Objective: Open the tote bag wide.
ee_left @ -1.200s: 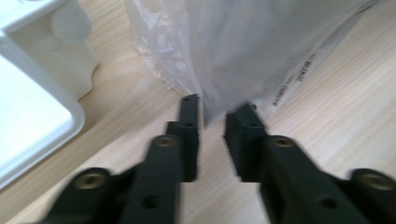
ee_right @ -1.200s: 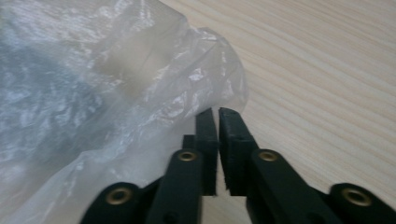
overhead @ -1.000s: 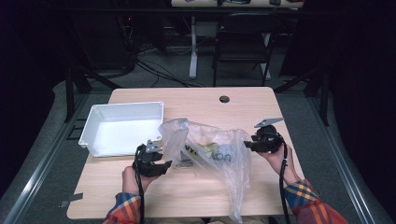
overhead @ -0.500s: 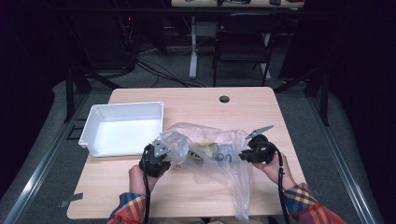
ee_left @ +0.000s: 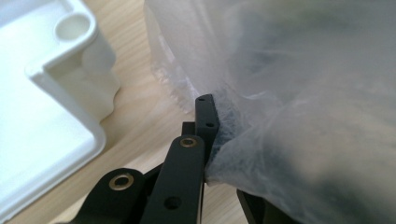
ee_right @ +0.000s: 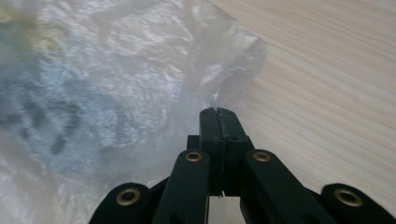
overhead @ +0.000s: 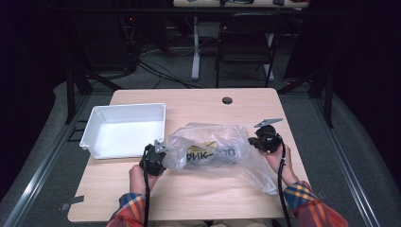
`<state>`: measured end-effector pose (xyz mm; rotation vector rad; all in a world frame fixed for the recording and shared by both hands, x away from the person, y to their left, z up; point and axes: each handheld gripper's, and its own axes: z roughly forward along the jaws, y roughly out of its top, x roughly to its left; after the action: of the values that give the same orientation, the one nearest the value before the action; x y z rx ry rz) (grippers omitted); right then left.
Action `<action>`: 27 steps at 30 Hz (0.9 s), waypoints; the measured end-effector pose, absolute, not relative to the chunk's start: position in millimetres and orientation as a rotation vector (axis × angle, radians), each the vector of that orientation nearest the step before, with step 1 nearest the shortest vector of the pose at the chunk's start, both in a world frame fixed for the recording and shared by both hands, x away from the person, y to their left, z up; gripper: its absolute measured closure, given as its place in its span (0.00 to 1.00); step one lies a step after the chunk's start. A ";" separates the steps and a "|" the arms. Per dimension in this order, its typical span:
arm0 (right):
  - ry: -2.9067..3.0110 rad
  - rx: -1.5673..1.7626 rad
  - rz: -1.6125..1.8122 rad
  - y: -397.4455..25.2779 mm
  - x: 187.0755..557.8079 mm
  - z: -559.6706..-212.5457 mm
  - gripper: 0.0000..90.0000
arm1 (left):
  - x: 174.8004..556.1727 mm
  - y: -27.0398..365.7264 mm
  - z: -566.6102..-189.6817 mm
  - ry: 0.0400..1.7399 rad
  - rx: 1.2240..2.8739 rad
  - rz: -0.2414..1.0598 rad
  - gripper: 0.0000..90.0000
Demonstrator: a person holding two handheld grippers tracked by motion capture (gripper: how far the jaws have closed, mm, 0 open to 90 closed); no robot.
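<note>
The room behind is dark, with a chair and cables beyond my pale wooden table. The clear plastic bag now lies low across the middle of the table, just right of the white tray; a second ago it stood bunched higher between my hands. My left gripper pinches the bag's left edge, film caught between its jaws. My right gripper has its jaws pressed tight on a fold at the right edge. Pulling apart has flattened the bag, so I judge that the dark printed packet inside is easier to reach.
</note>
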<state>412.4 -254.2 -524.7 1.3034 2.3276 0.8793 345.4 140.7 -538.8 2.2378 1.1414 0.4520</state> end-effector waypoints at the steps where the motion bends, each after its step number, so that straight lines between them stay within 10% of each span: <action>1: 2.316 1.308 0.872 -255.6 413.9 -525.8 1.00 | 346.0 142.3 -539.8 1.154 2.234 0.452 1.00; 18: 2.301 1.332 0.687 -267.6 420.2 -540.6 1.00 | 347.7 152.1 -541.9 1.192 2.253 0.429 1.00; 27: 2.480 1.055 0.915 -249.3 375.0 -497.9 0.35 | 345.2 150.8 -539.3 1.181 2.244 0.448 0.99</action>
<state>375.0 -249.3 -497.9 1.0546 2.4796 0.9146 345.2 150.8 -539.3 2.2437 1.1807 0.4476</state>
